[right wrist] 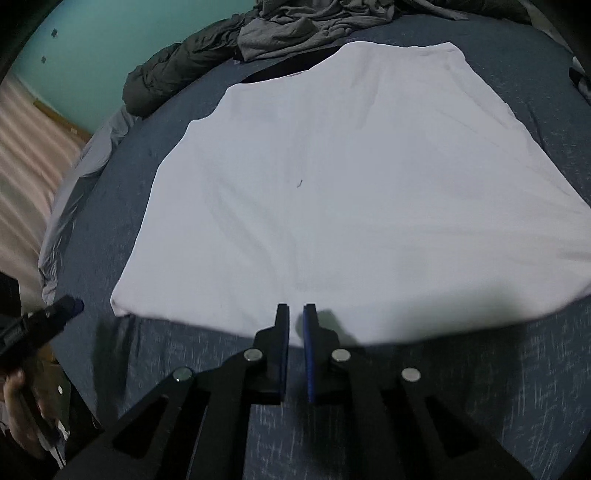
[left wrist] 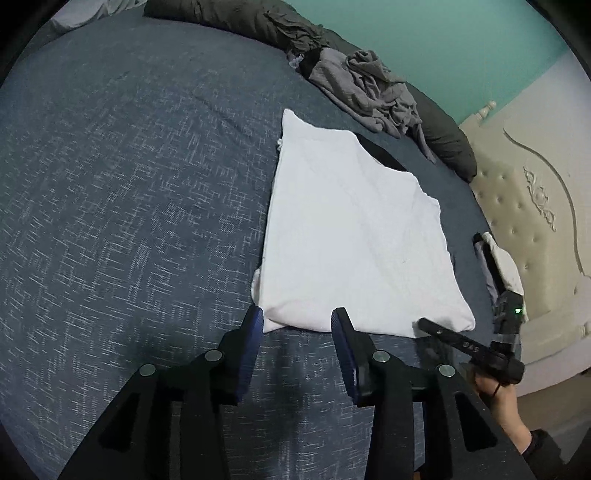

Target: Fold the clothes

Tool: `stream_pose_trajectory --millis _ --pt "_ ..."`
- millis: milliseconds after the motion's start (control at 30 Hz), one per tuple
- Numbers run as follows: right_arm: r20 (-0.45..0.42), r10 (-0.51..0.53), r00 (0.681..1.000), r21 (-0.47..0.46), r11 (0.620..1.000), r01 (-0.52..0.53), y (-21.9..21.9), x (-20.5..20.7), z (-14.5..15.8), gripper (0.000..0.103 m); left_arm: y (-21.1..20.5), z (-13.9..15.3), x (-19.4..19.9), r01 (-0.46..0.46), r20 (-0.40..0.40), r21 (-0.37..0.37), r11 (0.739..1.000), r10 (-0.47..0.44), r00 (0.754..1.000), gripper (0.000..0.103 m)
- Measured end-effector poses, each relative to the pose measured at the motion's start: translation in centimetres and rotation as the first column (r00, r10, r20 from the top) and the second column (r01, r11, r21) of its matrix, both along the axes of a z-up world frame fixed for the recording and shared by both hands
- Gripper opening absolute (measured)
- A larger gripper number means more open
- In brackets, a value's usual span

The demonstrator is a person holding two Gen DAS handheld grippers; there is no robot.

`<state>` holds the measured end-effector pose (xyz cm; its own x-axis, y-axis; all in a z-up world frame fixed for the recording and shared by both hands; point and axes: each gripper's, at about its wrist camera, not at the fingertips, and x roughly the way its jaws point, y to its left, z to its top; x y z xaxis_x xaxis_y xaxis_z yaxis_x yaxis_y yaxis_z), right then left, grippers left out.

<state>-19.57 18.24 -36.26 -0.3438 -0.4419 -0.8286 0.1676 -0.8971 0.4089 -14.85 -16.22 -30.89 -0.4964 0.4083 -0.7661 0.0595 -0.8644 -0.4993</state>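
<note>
Fingers first: on our left gripper [left wrist: 297, 319] the two blue-padded fingers [left wrist: 255, 332] are spread wide with nothing between them, tips right at the near edge of the white garment [left wrist: 354, 236]. The left finger sits against the bunched near-left corner of the cloth, though we can't tell if it's really touching. Our right gripper [right wrist: 295, 314] is down to a narrow slit, fingers [right wrist: 282, 332] almost together, tips over the near hem of the same garment. It looks like nothing's pinched in there, just a thin gap.

The garment itself is soft white knit, folded into a rough flat trapezoid with a few shallow creases, lying on the bed [left wrist: 129, 184] towards the right side. The bed cover is a dark blue weave flecked with pale crosshatch threads. Further back there's a crumpled grey pile of clothes [left wrist: 373, 88] and a dark olive puffy bedroll [left wrist: 236, 18] along the far edge. A cream tufted headboard [left wrist: 532, 206] with carved scrollwork stands off to the right, against a teal wall [left wrist: 443, 48].
</note>
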Motion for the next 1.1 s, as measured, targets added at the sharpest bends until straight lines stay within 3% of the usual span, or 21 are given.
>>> stream_pose_trajectory --millis 133,267,467,667,867,1100 --pt "0.07 0.028 0.997 -0.004 1.0 -0.027 -0.5 0.2 -2.1 0.007 0.3 -1.0 -0.4 0.006 0.033 -0.006 1.0 -0.006 0.999 0.042" --pt "0.068 0.022 0.997 -0.063 0.998 -0.018 0.5 1.4 -2.5 0.007 0.3 -2.1 -0.7 -0.01 0.071 -0.017 1.0 0.011 0.997 0.042" --pt "0.004 -0.099 0.995 -0.153 0.983 0.099 5.2 2.0 -0.5 0.007 1.2 -3.4 -0.6 -0.052 0.117 0.043 0.998 0.047 0.992 0.043" --pt "-0.058 -0.21 0.976 -0.202 0.96 0.194 8.8 1.7 1.3 0.008 2.5 -5.0 -0.7 -0.123 0.152 0.126 0.984 0.103 0.983 0.051" --pt "-0.028 -0.336 0.941 -0.279 0.907 0.316 14.3 2.0 0.2 0.009 2.0 -6.2 -1.3 -0.223 0.153 0.17 0.96 0.198 0.968 0.052" --pt "-0.026 -0.365 0.931 -0.298 0.892 0.341 16.9 2.1 0.2 0.009 0.9 -6.7 -2.1 -0.294 0.143 0.191 0.937 0.27 0.952 0.051"
